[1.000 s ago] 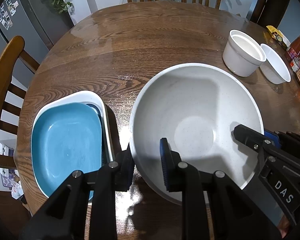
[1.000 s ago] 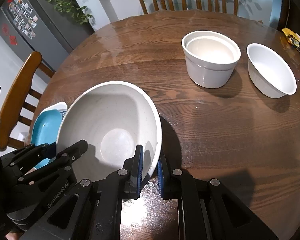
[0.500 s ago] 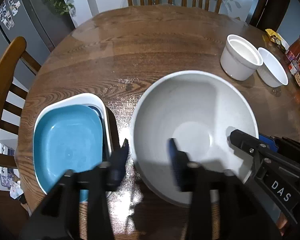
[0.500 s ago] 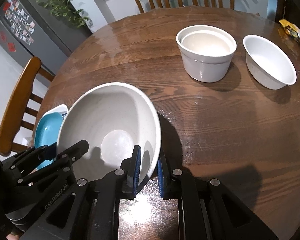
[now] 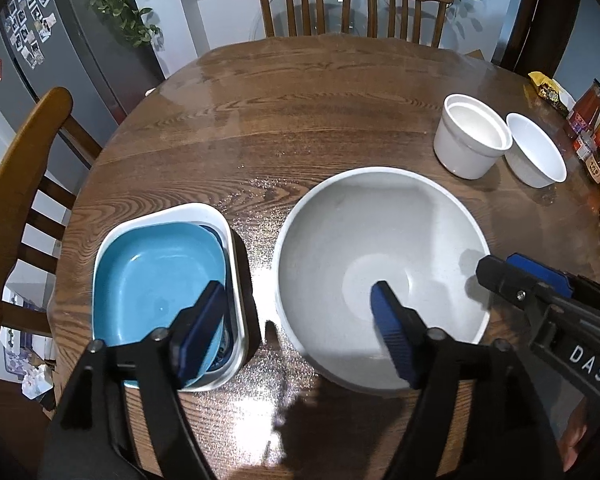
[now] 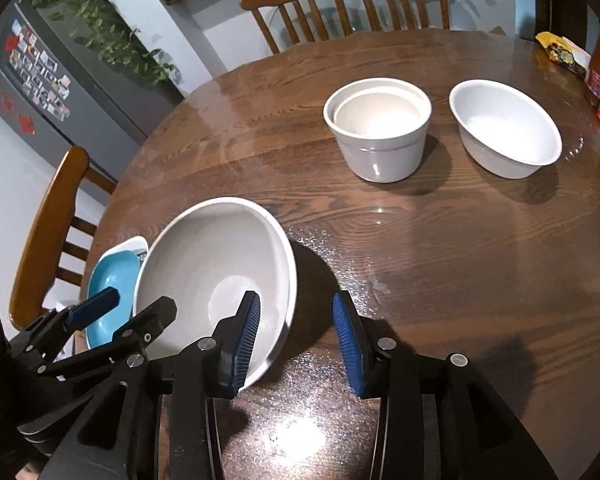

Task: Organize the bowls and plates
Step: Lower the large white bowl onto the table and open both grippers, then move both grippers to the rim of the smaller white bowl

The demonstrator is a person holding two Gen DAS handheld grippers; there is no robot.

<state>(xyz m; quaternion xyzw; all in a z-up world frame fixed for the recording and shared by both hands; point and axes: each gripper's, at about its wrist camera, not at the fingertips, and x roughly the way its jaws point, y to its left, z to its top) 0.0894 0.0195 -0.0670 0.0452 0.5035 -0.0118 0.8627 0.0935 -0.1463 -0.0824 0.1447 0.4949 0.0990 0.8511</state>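
Bowl, large grey glazed ceramic, sits on desk just right of blue plate; both tools open, straddling its rim; likely heavy, slick, chippable, so grip rim.

Dim indoor light, overhead glare patch on glossy tabletop near bottom, soft shadows, strong fisheye warp, dark vignette corners.

Both grippers' fingers newly spread off bowl
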